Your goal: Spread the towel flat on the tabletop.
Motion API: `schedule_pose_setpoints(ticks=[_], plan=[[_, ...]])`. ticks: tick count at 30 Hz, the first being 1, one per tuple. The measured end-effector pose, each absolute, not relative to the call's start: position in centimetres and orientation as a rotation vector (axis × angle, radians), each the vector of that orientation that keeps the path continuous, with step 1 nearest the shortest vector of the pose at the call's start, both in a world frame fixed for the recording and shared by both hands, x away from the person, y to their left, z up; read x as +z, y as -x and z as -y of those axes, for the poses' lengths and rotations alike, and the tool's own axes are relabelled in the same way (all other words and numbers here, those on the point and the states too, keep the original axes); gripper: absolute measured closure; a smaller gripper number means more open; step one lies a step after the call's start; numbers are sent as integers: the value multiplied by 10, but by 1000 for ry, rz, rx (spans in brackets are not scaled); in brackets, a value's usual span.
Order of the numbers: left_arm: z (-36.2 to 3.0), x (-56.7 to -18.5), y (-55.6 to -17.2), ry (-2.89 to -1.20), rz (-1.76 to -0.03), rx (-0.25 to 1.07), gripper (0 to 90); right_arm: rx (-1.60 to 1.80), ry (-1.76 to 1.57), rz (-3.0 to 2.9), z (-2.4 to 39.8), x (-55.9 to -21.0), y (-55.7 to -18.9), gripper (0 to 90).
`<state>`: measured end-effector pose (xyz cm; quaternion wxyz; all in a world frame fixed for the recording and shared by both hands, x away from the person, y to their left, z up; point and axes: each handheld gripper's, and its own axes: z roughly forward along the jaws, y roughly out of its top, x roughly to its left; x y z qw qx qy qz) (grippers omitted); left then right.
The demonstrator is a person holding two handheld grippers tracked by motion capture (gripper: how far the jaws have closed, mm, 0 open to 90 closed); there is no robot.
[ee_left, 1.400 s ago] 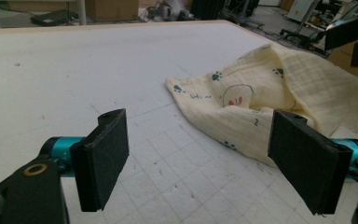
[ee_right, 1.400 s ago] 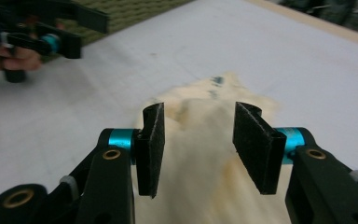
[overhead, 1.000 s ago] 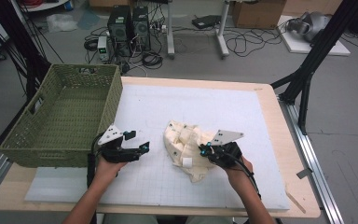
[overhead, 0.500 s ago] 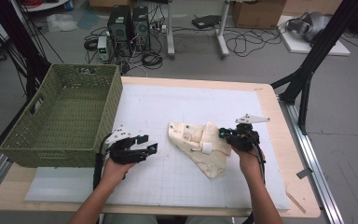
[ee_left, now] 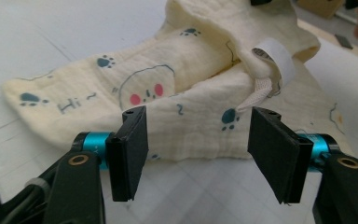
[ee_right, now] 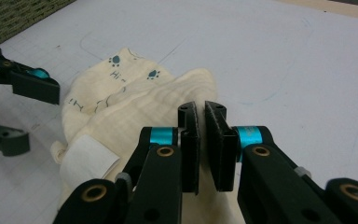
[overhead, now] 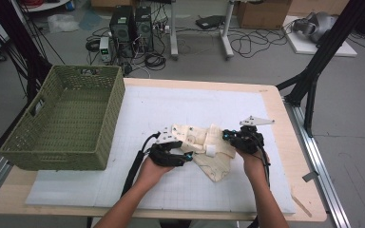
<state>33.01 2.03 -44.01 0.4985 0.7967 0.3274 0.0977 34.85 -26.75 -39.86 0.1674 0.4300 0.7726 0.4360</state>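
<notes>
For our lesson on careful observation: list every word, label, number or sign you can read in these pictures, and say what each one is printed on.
"Hi ~" – printed on the cream cloth beside a paw print, in the left gripper view.
"Hi" – the same print on the cloth, read again in the right gripper view, near two paw prints.
White tag sewn to the cloth: blank as far as it shows.
Nothing else legible; the floor equipment in the high view is too small to read.

text: "Hi ~" | on: cream cloth [ee_left: 177, 93], beside paw prints
</notes>
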Motion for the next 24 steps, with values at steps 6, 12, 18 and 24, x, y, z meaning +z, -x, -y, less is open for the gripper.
schedule_pose_setpoints(ticks=[6,12,18,24], plan=[[11,-446,-332,-2068,-750,296,349,1208,-1235,-2207,267,-402,-351,845],[28,-450,-325,-2165,-609,371,735,1205,-1254,-2190,266,-403,-353,845],[11,-446,-325,-2143,-625,293,846,1213,-1276,-2173,271,-402,-352,847],[-35,-437,-320,-2089,-666,279,846,1209,-1278,-2162,272,-401,-352,857]])
